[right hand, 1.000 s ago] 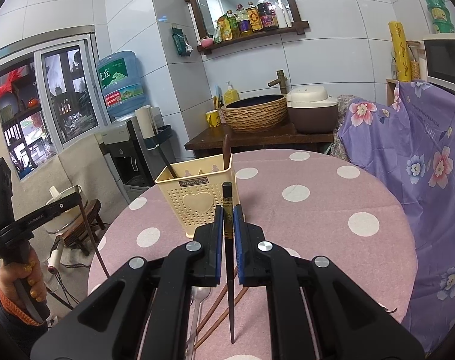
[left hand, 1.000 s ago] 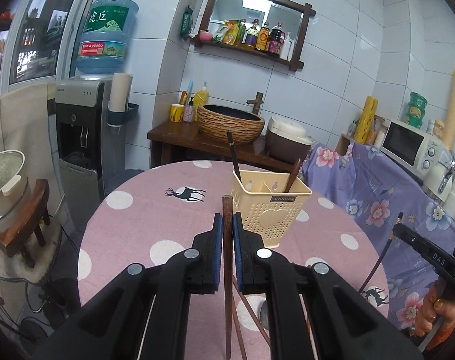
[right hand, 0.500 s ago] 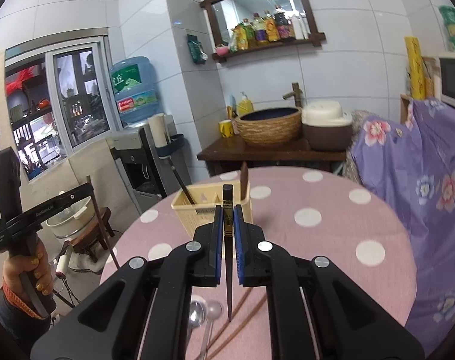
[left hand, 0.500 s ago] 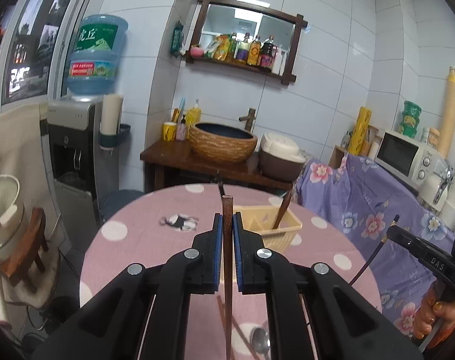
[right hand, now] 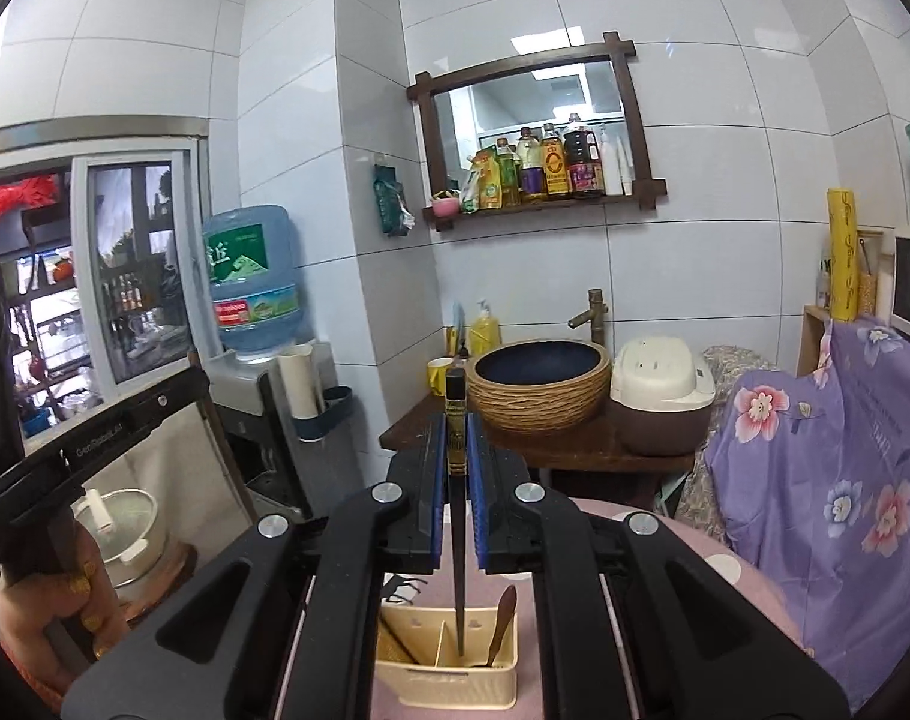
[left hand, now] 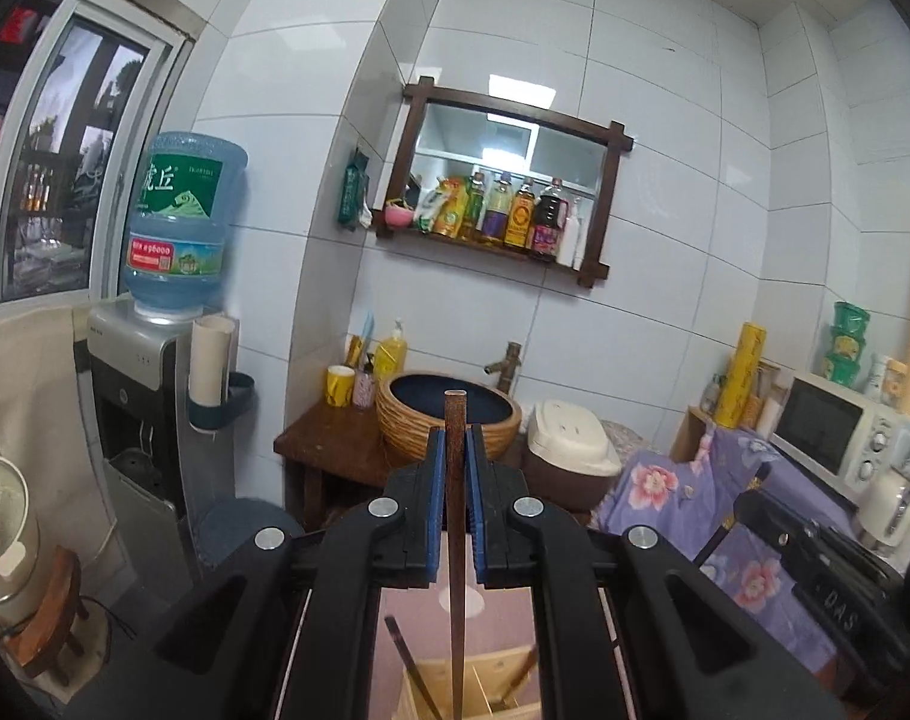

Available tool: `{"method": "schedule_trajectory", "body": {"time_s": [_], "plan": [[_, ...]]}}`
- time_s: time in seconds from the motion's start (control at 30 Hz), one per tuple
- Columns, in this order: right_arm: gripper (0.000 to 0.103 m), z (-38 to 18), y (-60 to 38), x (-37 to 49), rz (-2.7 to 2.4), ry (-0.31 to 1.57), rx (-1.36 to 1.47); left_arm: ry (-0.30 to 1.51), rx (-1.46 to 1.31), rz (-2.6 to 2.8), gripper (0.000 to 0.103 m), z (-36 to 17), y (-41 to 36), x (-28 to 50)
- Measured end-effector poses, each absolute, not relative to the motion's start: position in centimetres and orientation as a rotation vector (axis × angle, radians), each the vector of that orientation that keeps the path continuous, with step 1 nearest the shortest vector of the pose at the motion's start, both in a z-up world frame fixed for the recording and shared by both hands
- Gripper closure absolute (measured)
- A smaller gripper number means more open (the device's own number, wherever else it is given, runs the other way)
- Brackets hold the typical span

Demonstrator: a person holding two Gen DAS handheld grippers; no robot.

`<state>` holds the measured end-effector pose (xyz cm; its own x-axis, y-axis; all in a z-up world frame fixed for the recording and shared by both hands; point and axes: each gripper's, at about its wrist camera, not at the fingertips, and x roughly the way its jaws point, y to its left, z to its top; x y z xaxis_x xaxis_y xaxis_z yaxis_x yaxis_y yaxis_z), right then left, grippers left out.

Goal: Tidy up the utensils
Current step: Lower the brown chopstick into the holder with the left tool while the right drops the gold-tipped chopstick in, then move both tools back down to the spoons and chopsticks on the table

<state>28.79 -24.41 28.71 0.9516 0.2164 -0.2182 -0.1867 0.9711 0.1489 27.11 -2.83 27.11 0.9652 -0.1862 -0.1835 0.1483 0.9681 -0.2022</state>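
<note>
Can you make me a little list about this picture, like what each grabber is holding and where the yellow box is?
left gripper: shut on a brown chopstick, held upright
right gripper: shut on a black chopstick, tip pointing down
utensil holder: cream plastic box with compartments, right below both grippers
already in holder: wooden spoon, one dark stick
table: pink with white dots

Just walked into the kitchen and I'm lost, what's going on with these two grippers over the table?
A person is sorting utensils with a handheld gripper in each hand. The left gripper is clamped on a brown wooden chopstick, held upright above the cream plastic utensil caddy. The right gripper grips a black chopstick with a gold band, its tip down at the caddy's middle compartment. A wooden spoon already stands in the caddy.
</note>
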Motion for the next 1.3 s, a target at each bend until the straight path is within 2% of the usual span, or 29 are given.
{"method": "schedule_trajectory", "body": {"time_s": [0.4, 0.63, 0.7, 0.73, 0.77, 0.8, 0.83, 0.87, 0.97, 1.03, 1.1, 1.3], "plan": [[0.095, 16.9, -23.2, 33.2, 0.17, 0.409, 0.131, 0.328, -0.169, -0.135, 0.095, 15.4, -4.3, 30.3], [0.095, 14.2, -23.2, 33.3, 0.162, 0.439, 0.143, 0.418, -0.161, -0.139, 0.095, 11.9, -4.1, 31.3], [0.09, 14.1, -23.4, 33.1, 0.179, 0.44, 0.157, 0.429, -0.161, -0.15, 0.094, 11.8, -4.0, 31.1], [0.085, 14.1, -23.5, 32.9, 0.183, 0.442, 0.164, 0.435, -0.164, -0.161, 0.09, 11.8, -3.9, 31.0], [0.068, 14.1, -23.6, 32.6, 0.182, 0.439, 0.169, 0.44, -0.167, -0.168, 0.084, 11.8, -3.7, 30.7], [0.047, 14.2, -23.8, 32.1, 0.18, 0.429, 0.177, 0.438, -0.17, -0.17, 0.064, 11.9, -3.4, 30.2], [0.042, 14.2, -24.0, 31.4, 0.177, 0.409, 0.185, 0.427, -0.176, -0.167, 0.039, 12.0, -3.1, 29.5], [0.041, 14.3, -24.1, 30.7, 0.174, 0.389, 0.185, 0.409, -0.183, -0.162, 0.033, 12.1, -2.7, 28.6], [0.038, 14.3, -23.8, 28.6, 0.17, 0.368, 0.134, 0.398, -0.167, -0.179, 0.025, 11.9, -2.1, 26.1], [0.026, 13.9, -23.7, 26.9, 0.166, 0.366, 0.105, 0.41, -0.155, -0.191, 0.011, 11.4, -1.7, 24.2], [0.021, 13.3, -23.6, 25.3, 0.178, 0.374, 0.087, 0.408, -0.141, -0.196, 0.005, 10.6, -1.3, 22.5], [0.016, 9.6, -23.7, 21.1, 0.183, 0.453, 0.055, 0.499, -0.084, -0.154, 0.005, 6.2, -0.3, 18.6]]}}
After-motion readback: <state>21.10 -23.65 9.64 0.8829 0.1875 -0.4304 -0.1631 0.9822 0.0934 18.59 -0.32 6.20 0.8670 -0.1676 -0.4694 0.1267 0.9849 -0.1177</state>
